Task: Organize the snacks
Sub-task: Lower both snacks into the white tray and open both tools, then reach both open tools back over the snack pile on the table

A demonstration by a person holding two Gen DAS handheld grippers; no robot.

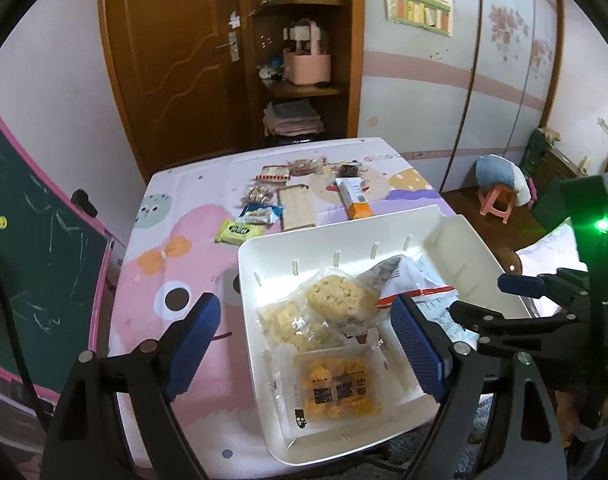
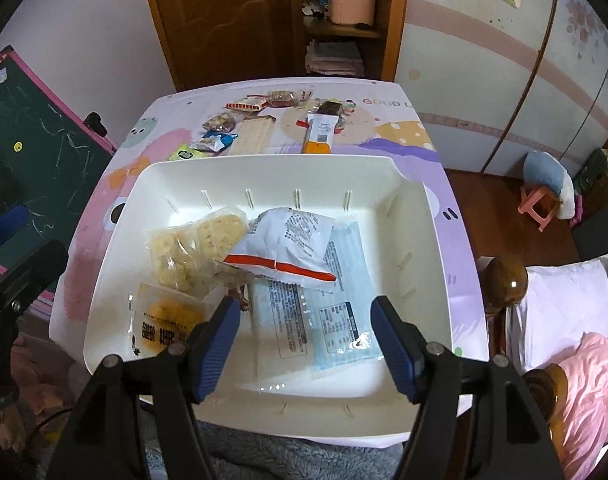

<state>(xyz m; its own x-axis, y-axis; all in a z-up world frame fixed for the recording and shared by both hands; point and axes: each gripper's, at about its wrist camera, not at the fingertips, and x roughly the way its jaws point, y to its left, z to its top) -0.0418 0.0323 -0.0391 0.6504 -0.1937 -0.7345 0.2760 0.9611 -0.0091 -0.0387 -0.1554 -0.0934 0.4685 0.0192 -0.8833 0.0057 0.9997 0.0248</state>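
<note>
Both your tongs are spread apart w/ nothing clamped. Left gripper [image 1: 308,344] hangs over the near-left part of the white bin [image 1: 264,248], orange snack pack [image 1: 336,388] lying right btwn its pads. Right gripper [image 2: 306,340] is over the blue pack [image 2: 336,320], just below the white-red pack [image 2: 292,248]. Loose snacks [image 2: 248,128] sit on the table beyond the bin.

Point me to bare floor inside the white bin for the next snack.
Free: the right strip of the white bin, between the blue-striped packet and the right wall, plus the back strip along the slotted far wall. Crowded: the left-centre, where the puffed rice cakes, orange snack packet and red-striped white pouch overlap.
</note>
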